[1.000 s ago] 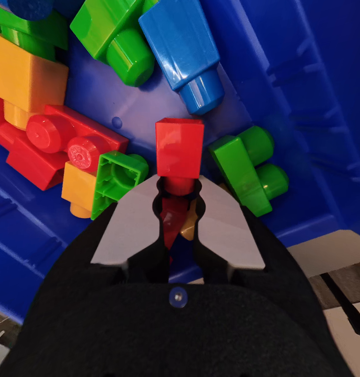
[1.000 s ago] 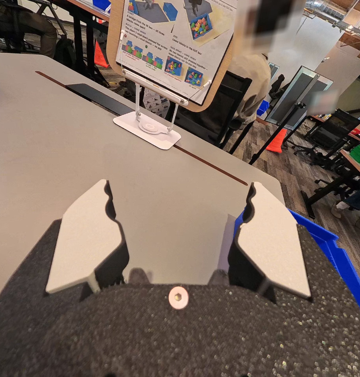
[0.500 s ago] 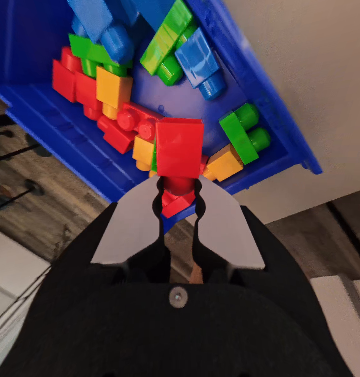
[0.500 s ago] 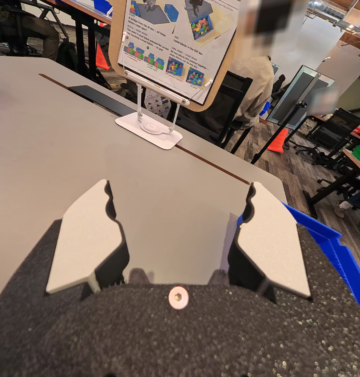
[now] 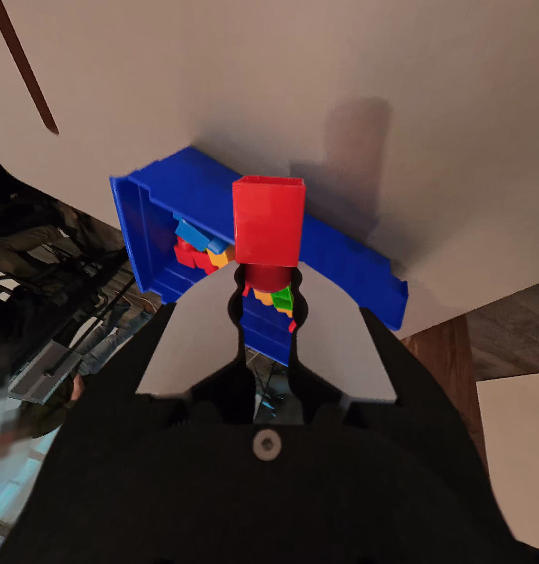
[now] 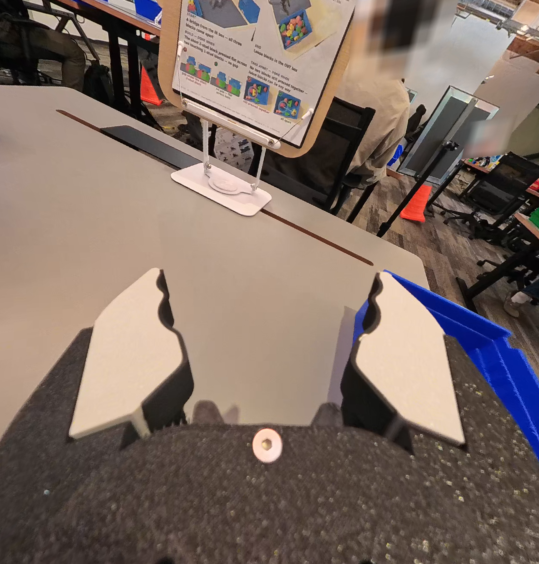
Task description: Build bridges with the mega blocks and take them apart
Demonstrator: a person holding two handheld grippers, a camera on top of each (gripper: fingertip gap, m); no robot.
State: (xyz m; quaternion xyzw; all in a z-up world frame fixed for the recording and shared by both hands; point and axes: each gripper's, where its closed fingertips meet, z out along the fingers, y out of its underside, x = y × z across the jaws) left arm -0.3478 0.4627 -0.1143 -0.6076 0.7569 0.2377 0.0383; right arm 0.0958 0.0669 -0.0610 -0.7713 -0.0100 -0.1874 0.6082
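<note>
Red block (image 5: 268,222): you have a red one-stud mega block clamped by its round stud, the square hollow base pointing away from you toward 12 o'clock, held above the grey table (image 5: 292,76) and clear of the bin.
Left gripper (image 5: 267,274): your fingers are nearly closed, pinching only the stud at their very tips; the body of the block stands out beyond them unsupported.
Right gripper (image 6: 268,305): spread wide with nothing between the fingers, hovering over bare table; a blue bin rim (image 6: 476,335) sits just beside it at 3 o'clock.
Blue bin (image 5: 201,195): below and behind the block in the left wrist view, from 9 to 4 o'clock, with a heap of red, blue, orange and green blocks (image 5: 201,247) loose inside.
Handling: judge this block as light, stiff, hollow plastic with a glossy skin. It will not crush or bend, but the smooth round stud can swivel or slide between flat pads.
Where to hold: the stud grip carries it well enough, though it leaves the block free to twist. For pressing blocks together, the flat side walls would give you a steadier hold.
Risk: a quick swing or a knock on the table could turn the block in your grip or pop it loose.
Instruction card on a stand (image 6: 253,76): at 12 o'clock across the table, well apart from both grippers.
</note>
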